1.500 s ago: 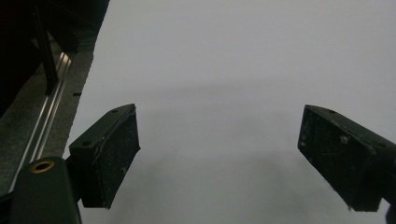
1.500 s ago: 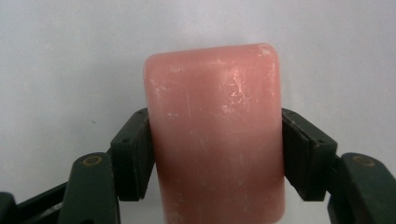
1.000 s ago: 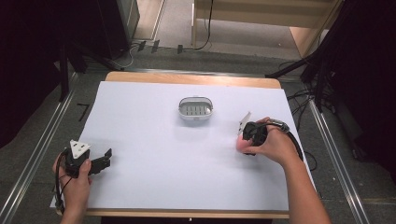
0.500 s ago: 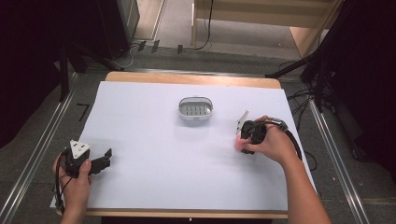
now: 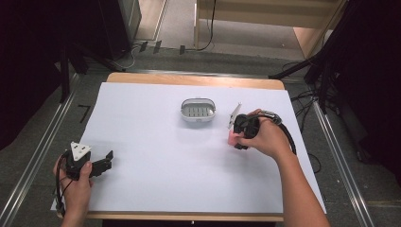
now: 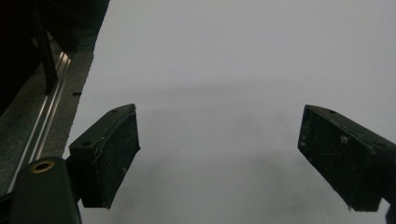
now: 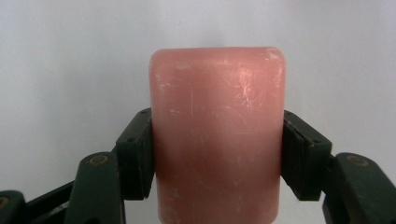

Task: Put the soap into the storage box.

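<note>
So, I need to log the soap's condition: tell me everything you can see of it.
The soap is a pink bar with rounded corners, its face dull and lightly scratched with pale scuffs. The right gripper is shut on it, one jaw pressed on each long side. On the high view it shows over the white table, near the soap dish.

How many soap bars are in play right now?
1. The pink soap bar is clamped between the right gripper jaws, just right of the soap dish. The dish looks empty, though its slats could hide little.

Open white tabletop (image 5: 151,142) btwn grippers; sole obstacle soap dish (image 5: 198,110) mid-table.
</note>
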